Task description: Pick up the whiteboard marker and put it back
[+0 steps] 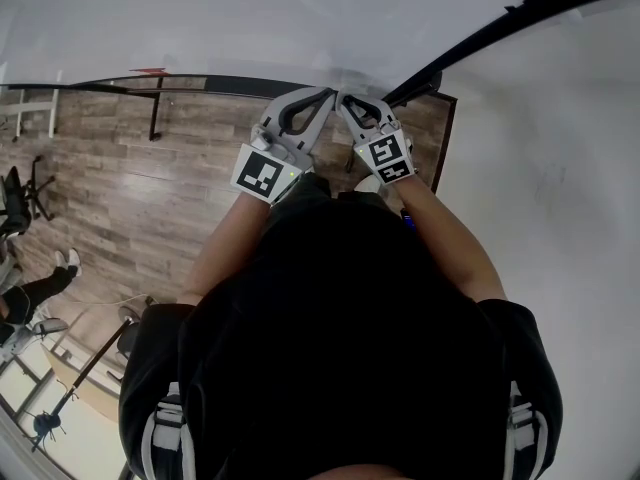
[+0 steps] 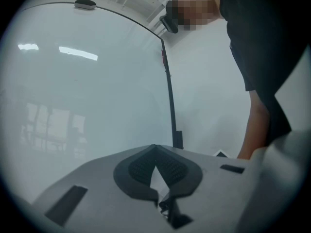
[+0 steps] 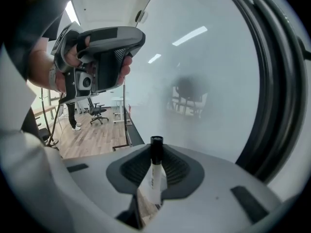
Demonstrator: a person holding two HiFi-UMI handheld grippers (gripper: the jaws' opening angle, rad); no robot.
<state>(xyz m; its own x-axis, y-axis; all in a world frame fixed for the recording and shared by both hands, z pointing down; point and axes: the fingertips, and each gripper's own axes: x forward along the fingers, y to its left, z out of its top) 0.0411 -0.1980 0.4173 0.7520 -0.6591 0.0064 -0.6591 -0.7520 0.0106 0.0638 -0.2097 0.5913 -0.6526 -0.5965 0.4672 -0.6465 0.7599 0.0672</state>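
The only lettering in sight was a line of dark print down the white barrel of the whiteboard marker (image 3: pixel 154 178), too small and blurred to read. The cubes on both grippers carried black-and-white square patterns, not words.

The right gripper view alone showed the marker. It stood upright between the ribbed dark pads (image 3: pixel 177 168) of the right gripper (image 3: pixel 156 161), black cap toward the far end, and the jaws were closed on its barrel. That view also caught the left gripper (image 3: pixel 104 57) from outside, up at the left and wrapped by a hand (image 3: pixel 58 69), with the whiteboard (image 3: pixel 204 81) filling the right and far side. Beyond lay a wooden floor (image 3: pixel 92 135), an office chair (image 3: pixel 97 111) and a standing person's legs (image 3: pixel 73 113).

The left gripper view showed that gripper's own jaws drawn together, tips meeting, with nothing held between them. The whiteboard's pale surface, with window reflections, lay ahead, its black frame edge (image 2: pixel 170 101) running down the middle. The person's forearm (image 2: pixel 255 130) showed at the right.

The head view looked steeply down over a dark shirt (image 1: pixel 340 318). It showed the two grippers side by side, tips nearly touching, close to the board's lower edge. The marker could not be made out there.
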